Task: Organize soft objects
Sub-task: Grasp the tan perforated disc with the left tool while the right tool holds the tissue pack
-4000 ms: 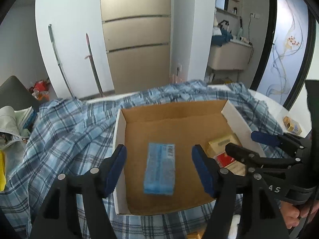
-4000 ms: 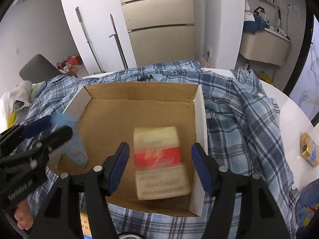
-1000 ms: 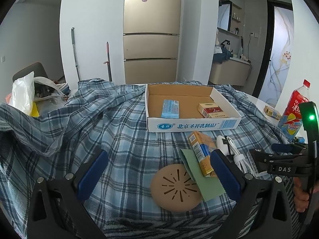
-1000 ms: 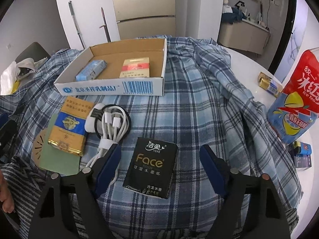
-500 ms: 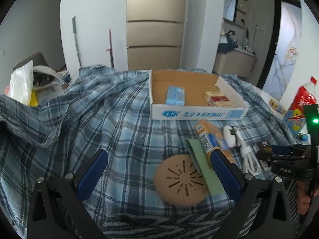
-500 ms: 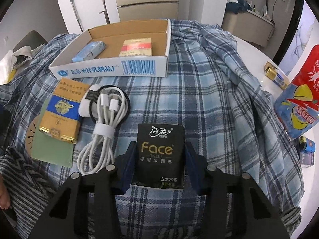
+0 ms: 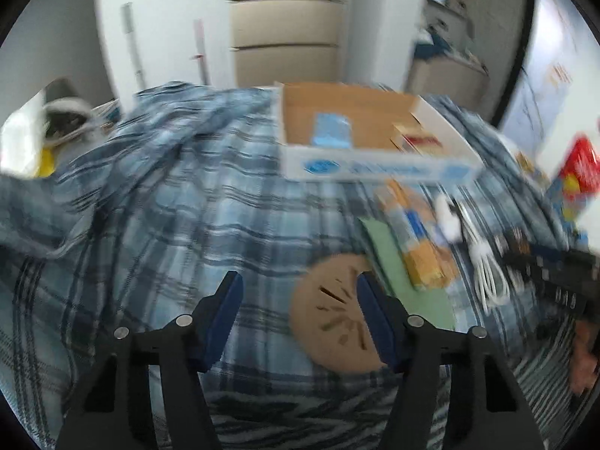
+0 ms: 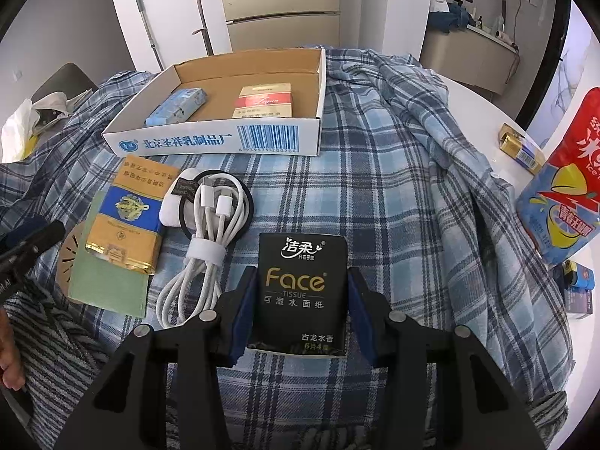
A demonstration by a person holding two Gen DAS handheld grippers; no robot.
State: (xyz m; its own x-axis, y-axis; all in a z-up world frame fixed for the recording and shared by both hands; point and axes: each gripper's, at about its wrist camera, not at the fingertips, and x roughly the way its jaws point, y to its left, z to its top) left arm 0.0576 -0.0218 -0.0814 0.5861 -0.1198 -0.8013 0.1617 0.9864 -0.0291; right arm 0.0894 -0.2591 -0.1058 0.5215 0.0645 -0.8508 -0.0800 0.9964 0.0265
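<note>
My right gripper (image 8: 302, 305) is shut on a black "Face" tissue pack (image 8: 302, 288) that rests on the blue plaid cloth (image 8: 393, 202). Beyond it stands the open cardboard box (image 8: 210, 140) with a blue tissue pack (image 8: 178, 107) and a red-and-cream pack (image 8: 264, 103) inside. My left gripper (image 7: 300, 315) is open and empty above the cloth, beside a round tan coaster (image 7: 333, 322). That view is blurred. The box also shows in the left wrist view (image 7: 375, 168).
An orange-and-blue pack (image 8: 129, 213) lies on a green pad (image 8: 108, 288) next to a coiled white cable (image 8: 210, 225). A red-and-blue drink bottle (image 8: 562, 183), a small gold box (image 8: 521, 150) and a small blue box (image 8: 577, 281) stand at the right on the white table.
My right gripper has closed onto the black tissue pack and grips it. My left gripper has narrowed its opening and swung left; its view is now motion-blurred.
</note>
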